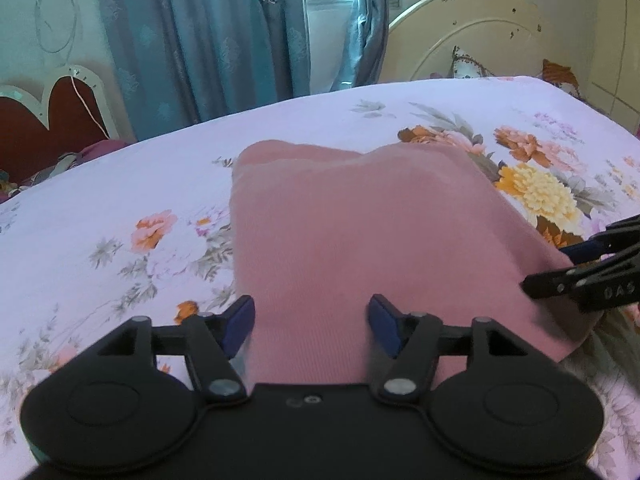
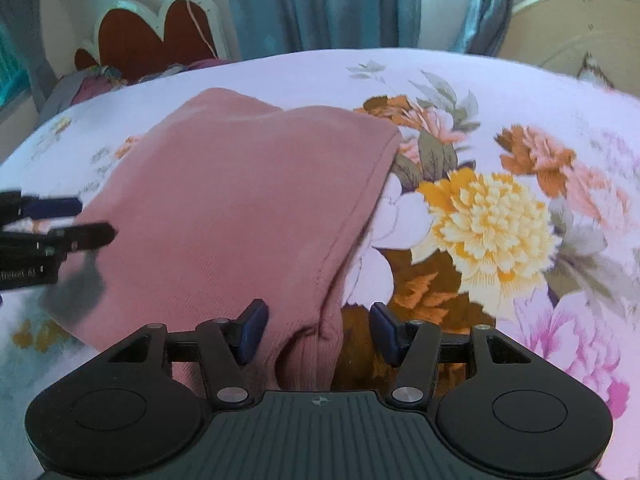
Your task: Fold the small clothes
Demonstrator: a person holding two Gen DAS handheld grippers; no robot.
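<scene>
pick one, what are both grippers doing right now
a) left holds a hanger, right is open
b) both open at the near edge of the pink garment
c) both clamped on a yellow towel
b: the left gripper and right gripper both show spread jaws, with the pink garment between them on the floral bedsheet.

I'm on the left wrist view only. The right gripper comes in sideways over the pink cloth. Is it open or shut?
Observer: Open. In the right wrist view the right gripper has its fingers spread on either side of a near corner of the pink garment.
Operator: Does that corner lie flat?
Observer: No. It bunches into a rounded fold with a dark hollow under it, just beside the stitched hem.
Operator: Does my gripper show there?
Observer: Yes. The left gripper sits at the garment's opposite edge, fingers apart, one above the other.
</scene>
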